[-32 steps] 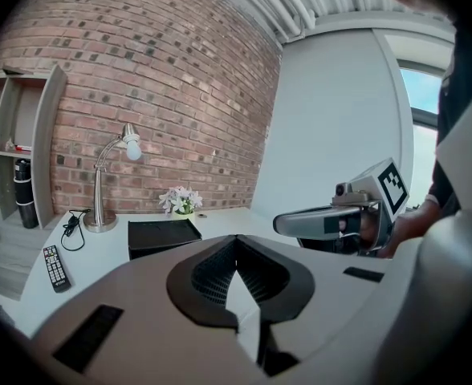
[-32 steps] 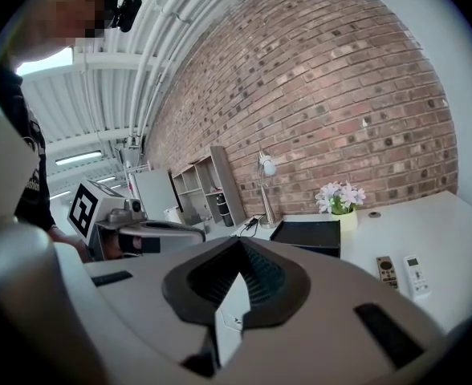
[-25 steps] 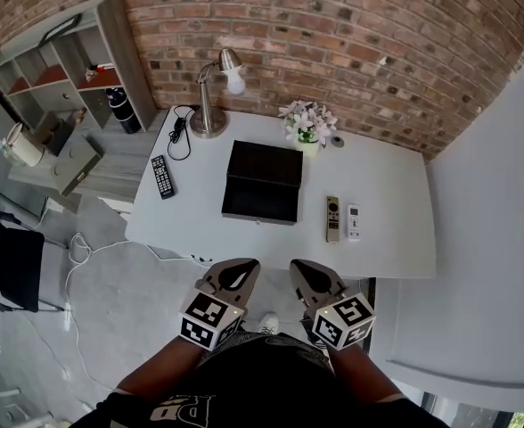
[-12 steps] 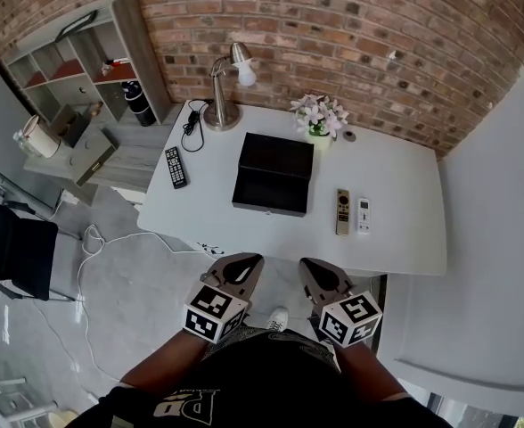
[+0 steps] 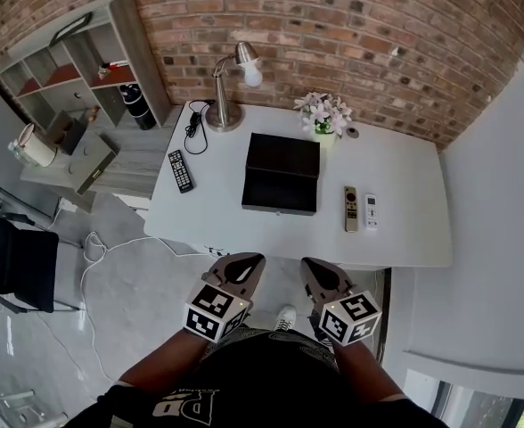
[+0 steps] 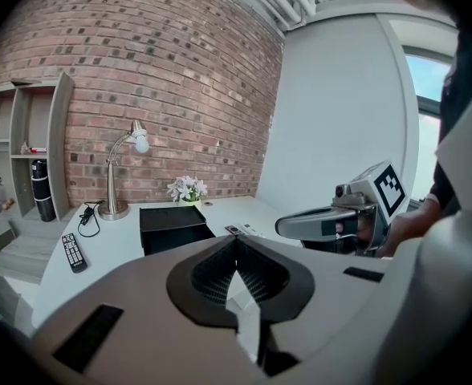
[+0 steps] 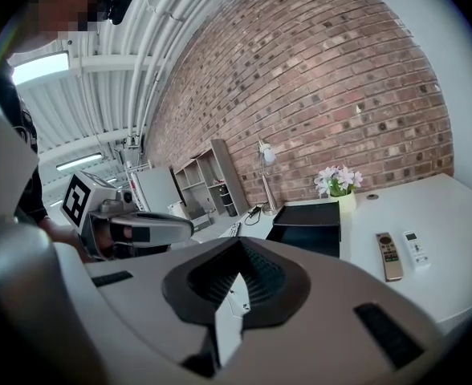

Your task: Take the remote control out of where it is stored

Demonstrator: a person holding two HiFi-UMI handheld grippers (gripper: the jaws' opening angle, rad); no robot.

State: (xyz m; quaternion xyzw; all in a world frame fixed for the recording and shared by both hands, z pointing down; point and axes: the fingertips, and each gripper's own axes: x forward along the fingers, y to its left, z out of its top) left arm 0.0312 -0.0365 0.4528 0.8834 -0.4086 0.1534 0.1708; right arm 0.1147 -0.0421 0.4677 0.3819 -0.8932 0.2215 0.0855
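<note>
Brick wall (image 5: 351, 34) along the far side at 12 o'clock, with grey floor (image 5: 128, 283) spreading from 9 down to 7 o'clock. White worktop (image 5: 405, 230) set against that wall, filling the middle of the head view, straight ahead of both tongs at their 12 o'clock. Open shelf unit (image 5: 84, 56) at 10 o'clock of the worktop, also backed against the wall, with a dark cylindrical container (image 5: 138, 105) just beside it at its 4 o'clock. Black box (image 5: 282, 173) in the middle of the worktop, standing apart from everything else there; contents, if any, not to be told from any view. Desk lamp (image 5: 224, 121) at 10 o'clock of the box, base on the worktop and head tilted toward 1 o'clock. Left tongs (image 5: 249, 259) and right tongs (image 5: 307, 263) side by side at 6 o'clock of the worktop, short of its near edge and over the floor, well apart from all things on it; both clenched, tips meeting, nothing between them, each with a marker cube at the rear. Flowers in a small vase (image 5: 323, 110) at 1 o'clock of the box, near the wall. Black remote control (image 5: 181, 170) lying flat in the open at 9 o'clock of the box, near the worktop's edge. Tan remote control (image 5: 352, 209) lying flat at 4 o'clock of the box, with a white remote control (image 5: 370, 211) just beside it at its 3 o'clock, the two parallel. Coiled black cord (image 5: 193, 125) at 12 o'clock of the black remote control, beside the lamp base. Small round object (image 5: 355, 133) at 4 o'clock of the flowers, too small to name.
</note>
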